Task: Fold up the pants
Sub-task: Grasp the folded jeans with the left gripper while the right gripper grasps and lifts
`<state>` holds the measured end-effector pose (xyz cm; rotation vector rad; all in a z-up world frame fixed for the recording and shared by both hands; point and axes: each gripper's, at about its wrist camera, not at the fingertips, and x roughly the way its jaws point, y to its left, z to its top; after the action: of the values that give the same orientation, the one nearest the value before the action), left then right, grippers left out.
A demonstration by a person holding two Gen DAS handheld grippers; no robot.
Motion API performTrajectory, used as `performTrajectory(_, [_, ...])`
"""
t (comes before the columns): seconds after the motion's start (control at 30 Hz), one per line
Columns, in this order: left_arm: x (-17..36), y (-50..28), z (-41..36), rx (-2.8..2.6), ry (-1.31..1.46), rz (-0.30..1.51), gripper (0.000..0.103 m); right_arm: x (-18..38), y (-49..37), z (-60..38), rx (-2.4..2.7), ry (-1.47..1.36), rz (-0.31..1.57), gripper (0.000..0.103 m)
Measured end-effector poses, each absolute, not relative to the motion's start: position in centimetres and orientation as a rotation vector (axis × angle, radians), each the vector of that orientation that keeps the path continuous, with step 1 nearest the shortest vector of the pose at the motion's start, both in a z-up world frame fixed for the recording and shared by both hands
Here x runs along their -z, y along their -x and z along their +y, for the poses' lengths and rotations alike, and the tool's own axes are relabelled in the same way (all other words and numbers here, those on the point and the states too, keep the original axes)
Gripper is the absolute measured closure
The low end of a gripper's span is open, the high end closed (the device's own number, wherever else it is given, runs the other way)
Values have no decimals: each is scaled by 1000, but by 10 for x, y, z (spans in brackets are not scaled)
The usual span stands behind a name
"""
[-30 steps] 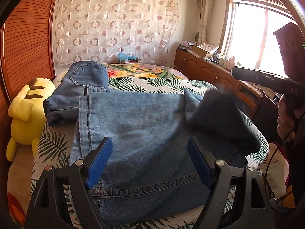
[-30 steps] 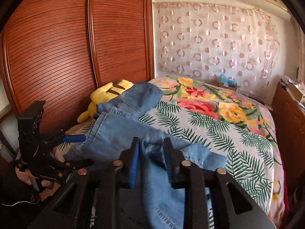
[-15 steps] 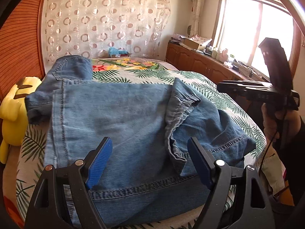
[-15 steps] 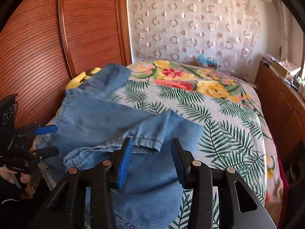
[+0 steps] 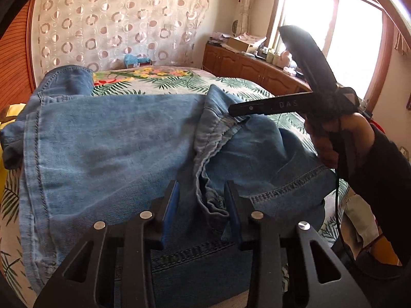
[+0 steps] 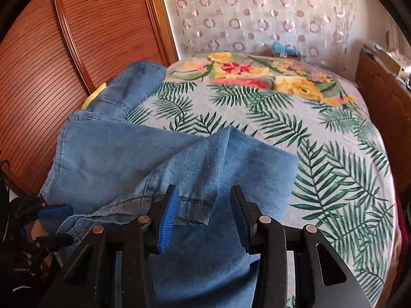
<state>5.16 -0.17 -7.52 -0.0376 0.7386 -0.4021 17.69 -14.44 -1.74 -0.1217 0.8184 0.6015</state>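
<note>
Bed (image 5: pixel 164 82): leafy cover; jeans (image 5: pixel 102 148) spread across it.
Left view: left gripper (image 5: pixel 203 213) fingers just squeezed closer round a crumpled hem (image 5: pixel 208 200), not pinching yet.
Right view: right gripper (image 6: pixel 205 218) fingers apart; hem dropped, fold unfinished.

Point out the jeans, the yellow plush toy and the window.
jeans (image 5: pixel 108 143): left wrist view, flat leg panel.
plush toy (image 6: pixel 96 95): right wrist view, yellow edge behind jeans.
window (image 5: pixel 346 41): left wrist view, bright pane.
</note>
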Motion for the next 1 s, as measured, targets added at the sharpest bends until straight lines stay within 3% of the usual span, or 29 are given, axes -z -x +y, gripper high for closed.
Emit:
performTrajectory(0.27, [81,-58,-5,411,41,754,70,36,-186,-134,-627,106,884,60])
performTrajectory(0.37, [81,-58,-6,420,39,755,78,37,-186,-135,-636,98,889,62])
performTrajectory(0.43, [79,-57,-8,430,31,748,89,38,-185,-134,-669,86,893,89])
performTrajectory(0.53, [69,-50,-7,429,23,712,93,32,-178,-134,-684,107,859,97])
performTrajectory(0.63, [46,-38,-3,443,36,656,93,18,-168,-139,-700,101,788,98])
performTrajectory(1.0, [-47,5,30,431,32,467,93,-115,-107,-138,-771,135,462,98])
